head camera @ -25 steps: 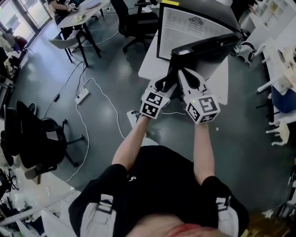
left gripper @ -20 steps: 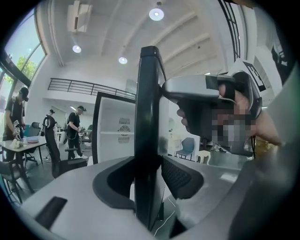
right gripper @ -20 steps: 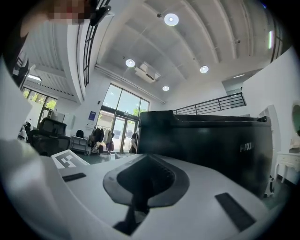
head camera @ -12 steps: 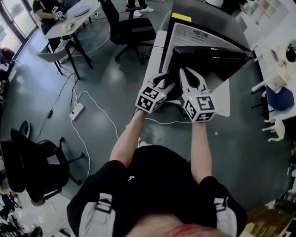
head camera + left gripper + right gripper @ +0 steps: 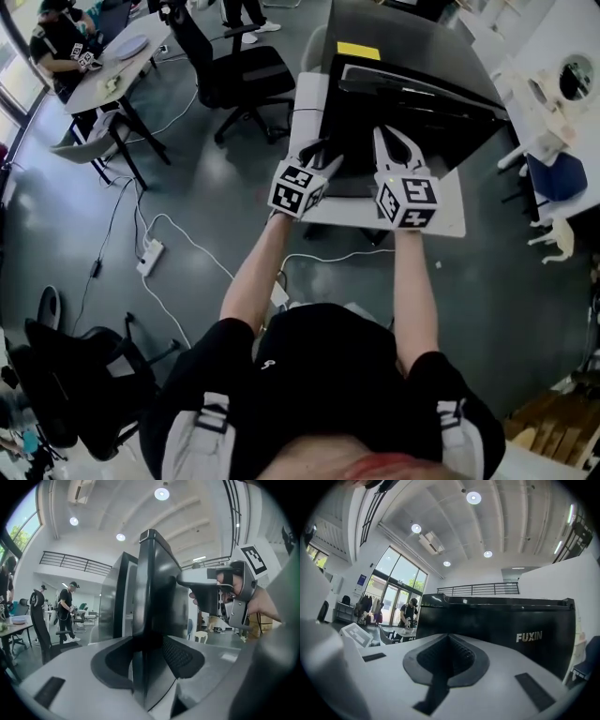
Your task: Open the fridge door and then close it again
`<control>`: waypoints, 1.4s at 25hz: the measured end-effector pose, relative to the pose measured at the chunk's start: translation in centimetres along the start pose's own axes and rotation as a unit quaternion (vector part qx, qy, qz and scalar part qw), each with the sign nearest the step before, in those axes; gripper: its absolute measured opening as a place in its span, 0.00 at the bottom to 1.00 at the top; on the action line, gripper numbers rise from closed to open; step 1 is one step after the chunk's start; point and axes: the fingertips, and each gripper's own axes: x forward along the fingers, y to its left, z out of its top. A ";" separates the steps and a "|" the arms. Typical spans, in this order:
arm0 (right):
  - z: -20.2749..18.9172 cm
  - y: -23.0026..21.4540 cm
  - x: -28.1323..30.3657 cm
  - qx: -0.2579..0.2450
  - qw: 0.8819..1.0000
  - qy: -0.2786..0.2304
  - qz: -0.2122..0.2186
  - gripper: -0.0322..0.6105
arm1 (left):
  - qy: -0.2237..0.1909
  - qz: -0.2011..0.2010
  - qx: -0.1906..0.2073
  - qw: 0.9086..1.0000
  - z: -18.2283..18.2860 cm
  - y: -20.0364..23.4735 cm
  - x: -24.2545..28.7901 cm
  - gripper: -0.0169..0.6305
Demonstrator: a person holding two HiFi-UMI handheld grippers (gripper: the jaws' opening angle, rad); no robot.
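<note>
From the head view, the tips of the left gripper (image 5: 323, 157) and the right gripper (image 5: 394, 145) are lost against the black front of the fridge (image 5: 412, 42), so neither opening can be judged there. The fridge is seen straight ahead of the person on a white base (image 5: 450, 211), with a yellow label (image 5: 359, 50) on its top. Its door (image 5: 361, 131) is glossy black. Whether it is fully closed cannot be made out from above.

In the left gripper view, the left gripper (image 5: 150, 653) is shown with its jaws wide, and they have just been opening. The upright edge of the door (image 5: 157, 597) stands between them, and the ribbed pad (image 5: 180, 656) on the right is left uncovered. Much of the fridge body (image 5: 115, 597) is hidden behind the door, and its foot is cut off by the gripper's grey shell. The right gripper (image 5: 187, 579) is seen reaching to the door's far face.

In the right gripper view, the right gripper (image 5: 446, 656) is shown closed, with nothing between the jaws. A dark, shiny face of the fridge (image 5: 501, 620) is seen ahead, marked with white lettering (image 5: 529, 636). Its lower part is hidden by the gripper.
</note>
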 end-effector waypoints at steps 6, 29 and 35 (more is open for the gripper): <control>-0.3 -0.9 2.3 0.010 1.000 -0.001 -0.012 0.04 | 0.003 -0.006 0.016 1.000 0.3 2.2 1.9 0.31; -3.7 -3.6 2.3 0.059 0.996 0.042 -0.056 0.04 | -0.022 0.036 -0.009 0.999 1.5 4.2 2.5 0.27; -8.0 -4.1 -3.2 0.120 0.987 0.062 -0.085 0.04 | -0.079 0.063 -0.043 0.994 4.1 1.1 -1.3 0.08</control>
